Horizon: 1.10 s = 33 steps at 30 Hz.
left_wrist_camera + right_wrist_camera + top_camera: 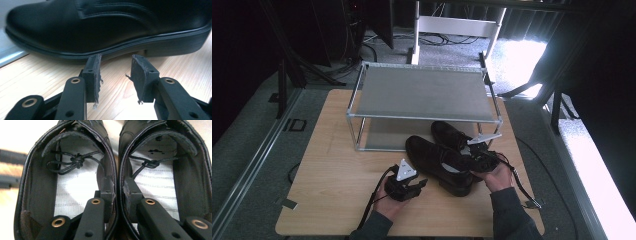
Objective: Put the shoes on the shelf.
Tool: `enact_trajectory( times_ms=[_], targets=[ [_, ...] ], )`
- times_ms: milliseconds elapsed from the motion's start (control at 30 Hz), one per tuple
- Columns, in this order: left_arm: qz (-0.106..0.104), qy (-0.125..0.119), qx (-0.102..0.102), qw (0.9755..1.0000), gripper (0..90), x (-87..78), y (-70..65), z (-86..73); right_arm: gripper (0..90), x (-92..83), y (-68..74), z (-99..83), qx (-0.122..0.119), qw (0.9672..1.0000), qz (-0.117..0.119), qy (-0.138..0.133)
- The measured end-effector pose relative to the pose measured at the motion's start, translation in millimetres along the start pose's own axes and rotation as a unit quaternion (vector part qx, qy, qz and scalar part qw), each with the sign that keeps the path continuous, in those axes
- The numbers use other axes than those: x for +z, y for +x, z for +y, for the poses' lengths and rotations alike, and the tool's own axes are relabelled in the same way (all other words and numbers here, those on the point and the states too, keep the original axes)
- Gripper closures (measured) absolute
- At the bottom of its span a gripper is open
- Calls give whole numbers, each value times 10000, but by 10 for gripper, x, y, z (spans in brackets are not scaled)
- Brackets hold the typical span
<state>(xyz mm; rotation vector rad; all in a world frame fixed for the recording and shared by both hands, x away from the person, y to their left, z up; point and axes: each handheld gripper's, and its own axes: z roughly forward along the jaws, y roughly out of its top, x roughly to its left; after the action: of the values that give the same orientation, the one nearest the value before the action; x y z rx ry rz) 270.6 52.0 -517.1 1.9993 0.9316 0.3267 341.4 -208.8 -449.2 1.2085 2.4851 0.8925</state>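
Two black leather lace-up shoes lie side by side on the wooden table, the nearer shoe [437,162] in front of the farther shoe [452,136]. My right gripper [479,152] is at their heel ends. In the right gripper view it [118,187] has one jaw inside each shoe and is shut on their two touching inner walls, between the one shoe's insole [75,185] and the other's [160,182]. My left gripper [421,184] sits low on the table beside the nearer shoe. It is open [115,75], with nothing between its pads, just short of the shoe's sole edge [100,27].
A two-tier metal shoe rack [422,92] with grey shelves stands at the back of the table [337,165], right behind the shoes. The farther shoe's toe reaches under its lower front rail. Cables trail from both grippers toward the table's near edge.
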Motion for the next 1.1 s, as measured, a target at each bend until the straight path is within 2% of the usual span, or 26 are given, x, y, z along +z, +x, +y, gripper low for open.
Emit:
enact_trajectory(
  times_ms=[100, 133, 200, 333, 400, 433, 567, 667, 733, 933, 1100],
  targets=[
    [-57, -28, -35, 10000, 613, 35, -30, 17, 803, 25, 14, 21, 51, 10000, -62, -29],
    [-89, -29, -21, 10000, 636, 48, -34, 22, 803, 47, 40, 37, 54, 9998, -172, -117],
    [-69, -33, -27, 10000, 650, 76, -26, 35, 803, 52, 57, 37, 87, 9995, -215, -203],
    [-3, -138, -245, 9996, 695, 113, 33, 78, 804, 63, 86, 47, 419, 9979, -112, -485],
    [34, -158, -280, 9995, 709, 123, 38, 100, 804, 79, 109, 60, 475, 9974, -58, -540],
    [112, -123, -257, 9995, 715, 127, 41, 106, 804, 91, 133, 71, 466, 9974, -57, -543],
    [184, -81, -325, 9993, 746, 178, 103, 100, 805, 132, 236, 115, 360, 9975, -287, -529],
    [277, -70, -395, 9988, 767, 222, 147, 113, 804, 172, 274, 149, 381, 9974, -392, -468],
    [335, -79, -466, 9983, 782, 248, 183, 125, 804, 223, 273, 165, 583, 9962, -419, -484],
    [547, -7, -469, 9974, 805, 353, 274, 183, 803, 312, 270, 192, 820, 9939, -525, -527],
    [753, 29, -457, 9961, 822, 446, 338, 242, 803, 402, 259, 225, 1104, 9895, -700, -623]
  ],
)
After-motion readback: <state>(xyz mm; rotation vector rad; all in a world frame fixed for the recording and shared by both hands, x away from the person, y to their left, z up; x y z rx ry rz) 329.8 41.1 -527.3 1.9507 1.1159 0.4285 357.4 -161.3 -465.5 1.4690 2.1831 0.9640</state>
